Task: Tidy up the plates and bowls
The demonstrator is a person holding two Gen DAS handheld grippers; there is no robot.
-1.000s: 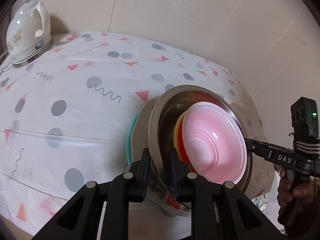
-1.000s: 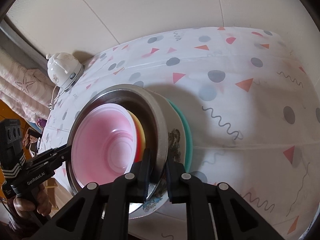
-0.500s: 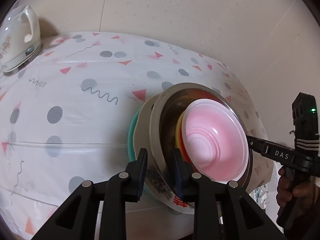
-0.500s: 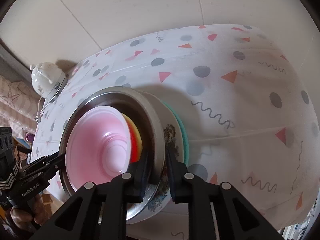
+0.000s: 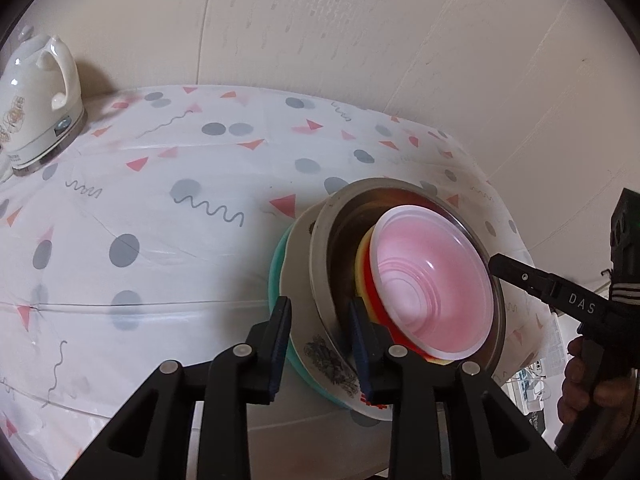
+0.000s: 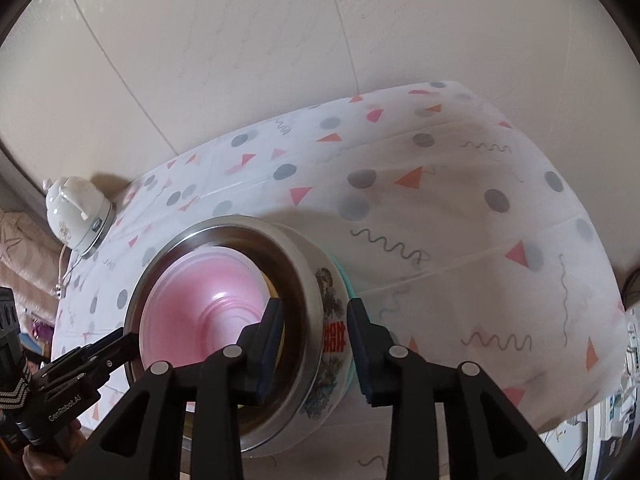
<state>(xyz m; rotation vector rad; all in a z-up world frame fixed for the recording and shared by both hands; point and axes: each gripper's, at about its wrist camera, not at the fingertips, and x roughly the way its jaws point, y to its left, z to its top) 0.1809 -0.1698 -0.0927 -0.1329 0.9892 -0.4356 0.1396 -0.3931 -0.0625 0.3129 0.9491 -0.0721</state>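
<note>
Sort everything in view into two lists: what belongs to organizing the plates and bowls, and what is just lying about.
Part of the job:
- pink bowl
- yellow and red bowls under it
- steel bowl
- printed white dish
- teal plate at the bottom
- left gripper
- right gripper

Lying about:
- white kettle
- patterned tablecloth

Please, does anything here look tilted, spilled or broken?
Nothing stands out. The pink bowl sits nested in the metal bowl, on a patterned plate over a teal plate. Both grippers, left and right, are open around the rims.
</note>
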